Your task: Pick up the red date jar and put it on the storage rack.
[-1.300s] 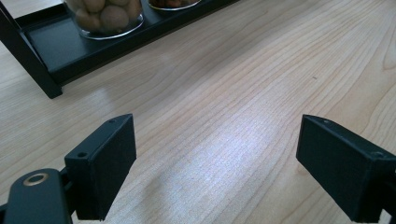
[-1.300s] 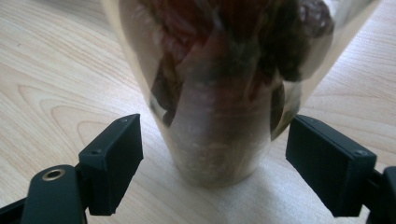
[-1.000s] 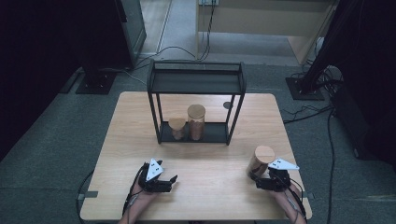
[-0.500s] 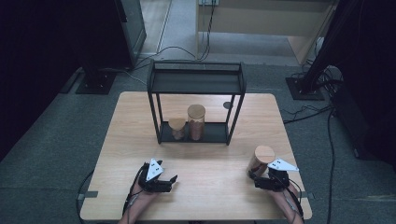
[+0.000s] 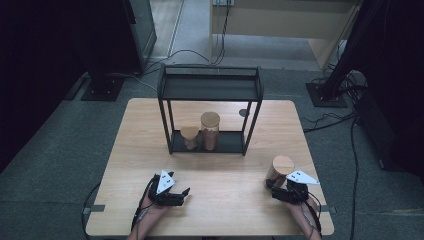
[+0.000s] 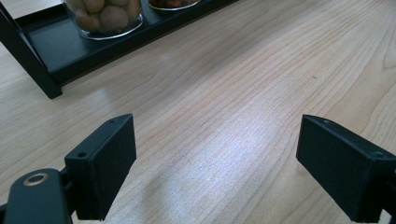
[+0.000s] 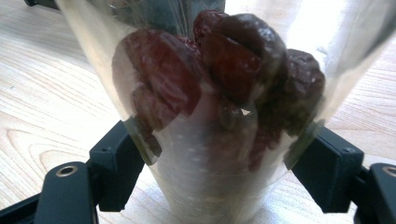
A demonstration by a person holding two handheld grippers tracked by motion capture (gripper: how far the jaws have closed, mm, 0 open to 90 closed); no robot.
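Observation:
A glass jar of dark red dried fruit point(image 7: 219, 93) with a wooden lid point(image 5: 282, 164) stands near the table's right front edge. My right gripper point(image 5: 274, 185) is shut on its lower part, one black pad against each side point(image 7: 116, 163). My left gripper point(image 5: 185, 194) rests low over the table near the front left, and its jaws stand wide open point(image 6: 215, 163) with only bare wood between them.
A black metal rack point(image 5: 210, 89) stands mid-table, and its lower shelf point(image 5: 232, 143) holds a short jar point(image 5: 189, 136) and a taller jar point(image 5: 210, 130). From the left gripper the shelf edge point(image 6: 70, 53) and a jar of nuts point(image 6: 105, 14) lie ahead.

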